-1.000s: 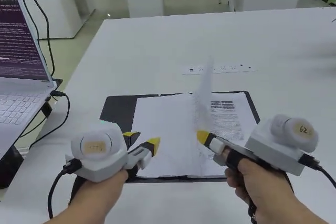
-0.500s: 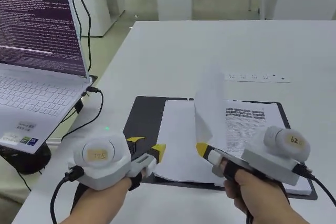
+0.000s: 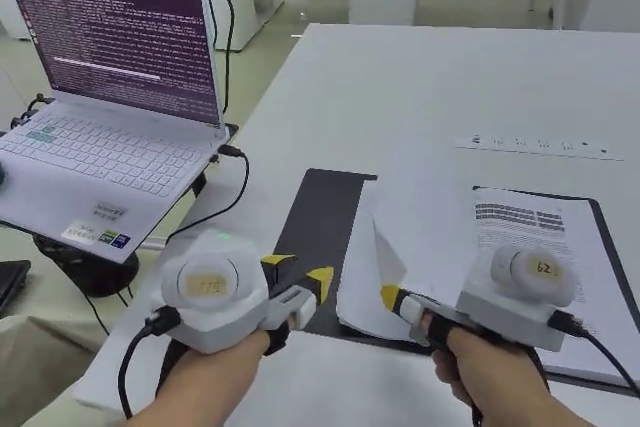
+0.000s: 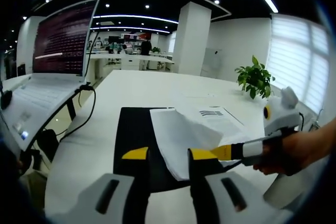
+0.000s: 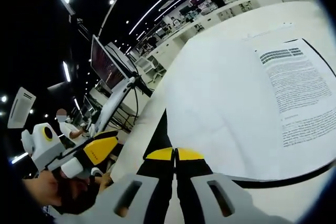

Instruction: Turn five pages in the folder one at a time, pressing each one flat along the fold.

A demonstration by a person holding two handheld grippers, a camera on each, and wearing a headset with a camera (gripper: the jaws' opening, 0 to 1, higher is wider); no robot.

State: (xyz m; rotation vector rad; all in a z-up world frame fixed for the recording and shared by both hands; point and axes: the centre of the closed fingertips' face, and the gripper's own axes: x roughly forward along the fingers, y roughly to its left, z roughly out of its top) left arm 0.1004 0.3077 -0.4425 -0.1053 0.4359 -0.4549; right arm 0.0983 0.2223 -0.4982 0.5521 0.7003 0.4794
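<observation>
Folder (image 3: 315, 217), black, is lying open near the centre of the white table (image 3: 420, 77), with its left cover partly bare. Page (image 3: 425, 237), a single curling sheet by the look of it, is standing up off the printed page (image 3: 530, 232) and arching leftward.

Right gripper (image 3: 392, 298): the jaws are pressing together on the near edge of the page. Its own view is showing the yellow tips meeting, with the sheet rising from them.

Left gripper (image 3: 300, 272): the jaws are standing apart and holding nothing, hovering at the near left part of the folder.

Handling, as judged:
- The sheet is calling for a wide, slack arc to the left, so that the bound edge is not straining.
- The pinch is best kept until the sheet is lying on the left stack (image 3: 355, 297).
- The left gripper is sitting well placed to press beside the fold and sweep along it.
- A second sheet may be clinging, so the pinch is worth checking.

Obscured:
- The fold is hiding behind the raised sheet.
- The pages lying on the left are not countable.
- The number of sheets in the pinch cannot be told.
- The right gripper is covering part of the folder's near right edge.
- The printed text is too small to read.
- The laptop (image 3: 110, 87), at far left, is showing illegible screen lines.
</observation>
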